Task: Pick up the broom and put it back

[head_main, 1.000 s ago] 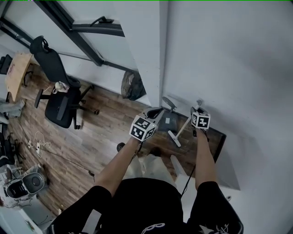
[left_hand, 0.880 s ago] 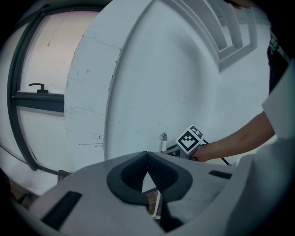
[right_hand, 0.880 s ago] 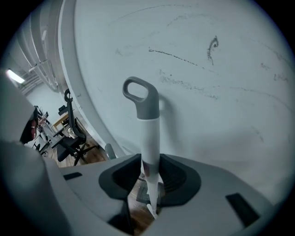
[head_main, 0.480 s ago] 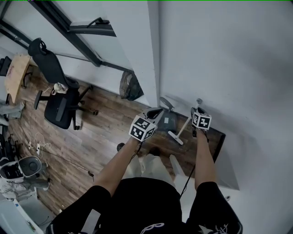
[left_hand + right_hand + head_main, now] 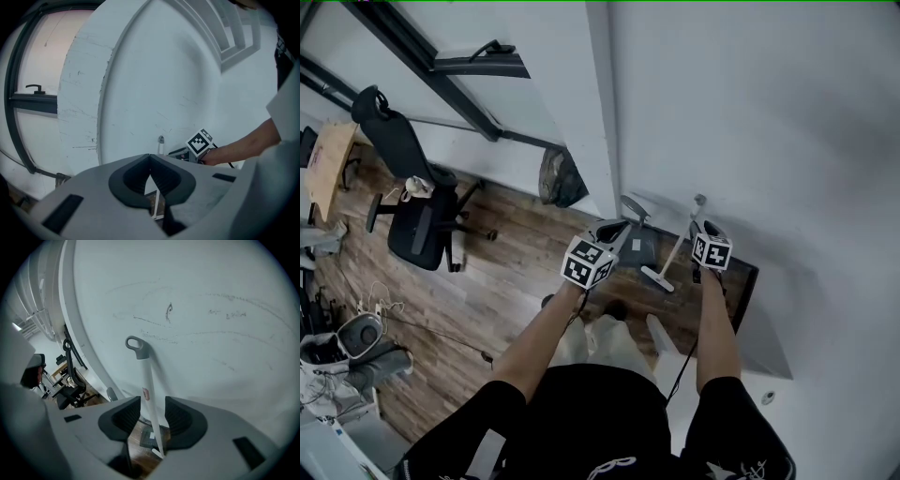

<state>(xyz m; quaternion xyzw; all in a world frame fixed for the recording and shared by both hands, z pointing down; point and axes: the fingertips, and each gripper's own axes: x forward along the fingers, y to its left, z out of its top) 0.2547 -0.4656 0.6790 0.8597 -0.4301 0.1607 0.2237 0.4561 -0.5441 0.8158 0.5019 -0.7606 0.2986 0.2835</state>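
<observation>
The white broom [image 5: 678, 246] leans on the white wall, its grey looped handle top [image 5: 135, 344] up and its head on the wooden floor. My right gripper [image 5: 705, 227] is open. In the right gripper view the handle [image 5: 147, 385] passes between the dark pads [image 5: 125, 417] of the right gripper [image 5: 152, 406], with a gap on each side. My left gripper [image 5: 623, 228] is shut with nothing in it, its tips meeting in the left gripper view [image 5: 150, 157]. Beyond them I see the broom's top [image 5: 161, 140] and the right gripper's marker cube [image 5: 200, 143].
A dark grey dustpan [image 5: 641, 251] stands against the wall just left of the broom. A dark bag [image 5: 558, 178] sits at the wall corner. An office chair [image 5: 417, 202], a wooden table [image 5: 328, 159], floor cables [image 5: 380, 305] and a round appliance [image 5: 352, 337] lie to the left.
The right gripper has drawn slightly back from the wall, so more of the broom's handle top shows beyond it. The left gripper has stayed put, and the head view has shifted a little.
</observation>
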